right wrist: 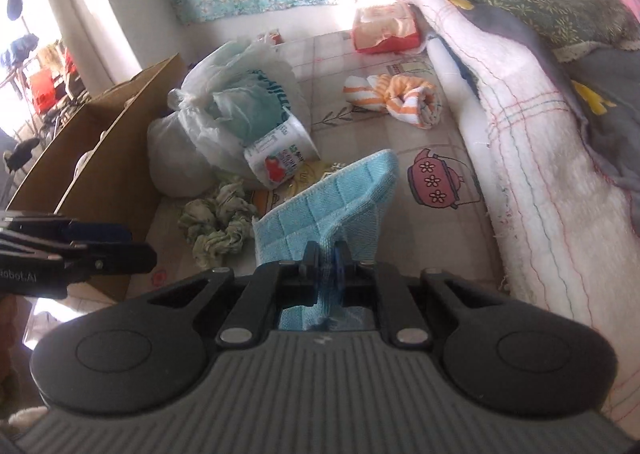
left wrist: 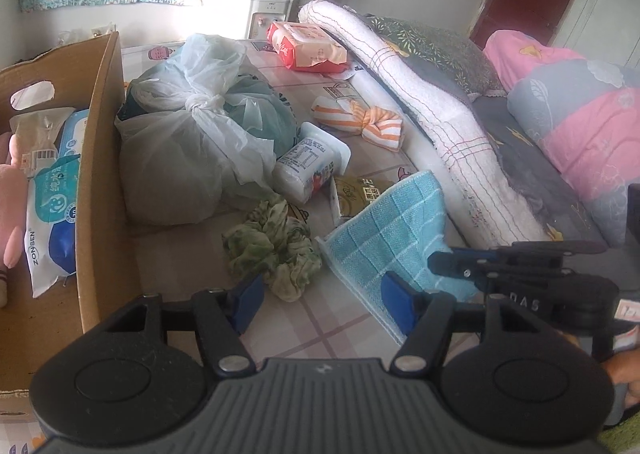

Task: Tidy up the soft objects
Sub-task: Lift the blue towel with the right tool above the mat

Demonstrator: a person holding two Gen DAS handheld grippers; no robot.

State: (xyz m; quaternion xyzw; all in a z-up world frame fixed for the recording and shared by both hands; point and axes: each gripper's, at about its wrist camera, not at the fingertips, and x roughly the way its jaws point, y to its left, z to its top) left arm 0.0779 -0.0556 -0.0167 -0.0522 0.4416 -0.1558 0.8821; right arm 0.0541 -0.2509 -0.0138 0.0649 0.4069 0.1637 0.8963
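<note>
Right hand-held gripper (right wrist: 327, 254): fingers pressed together on a bunched edge of the blue checked cloth (right wrist: 320, 206), which rises from the bed (right wrist: 440, 142) in a tented fold. Left hand-held gripper (left wrist: 324, 300): fingers spread, holding nothing, low over the patterned bed cover just in front of the green crumpled cloth (left wrist: 276, 250).

Blue checked cloth: lifted at its near edge, far end draped against a yellow packet (left wrist: 356, 194).

Green crumpled cloth: lying loose on the bed, just beside the blue cloth and near the cardboard box (left wrist: 104, 190).

Orange-striped cloth (left wrist: 360, 120): knotted, farther back on the bed, near the rolled white blanket (left wrist: 440, 122).

Cardboard box: standing at the left edge of the bed; contains wet-wipe packs (left wrist: 52, 206) and a pink plush item (left wrist: 12, 206).

Other items: tied plastic bag (left wrist: 192, 142) against the box; white tub (left wrist: 308, 162) on its side beside the bag; red tissue pack (left wrist: 308, 46) at the back.
</note>
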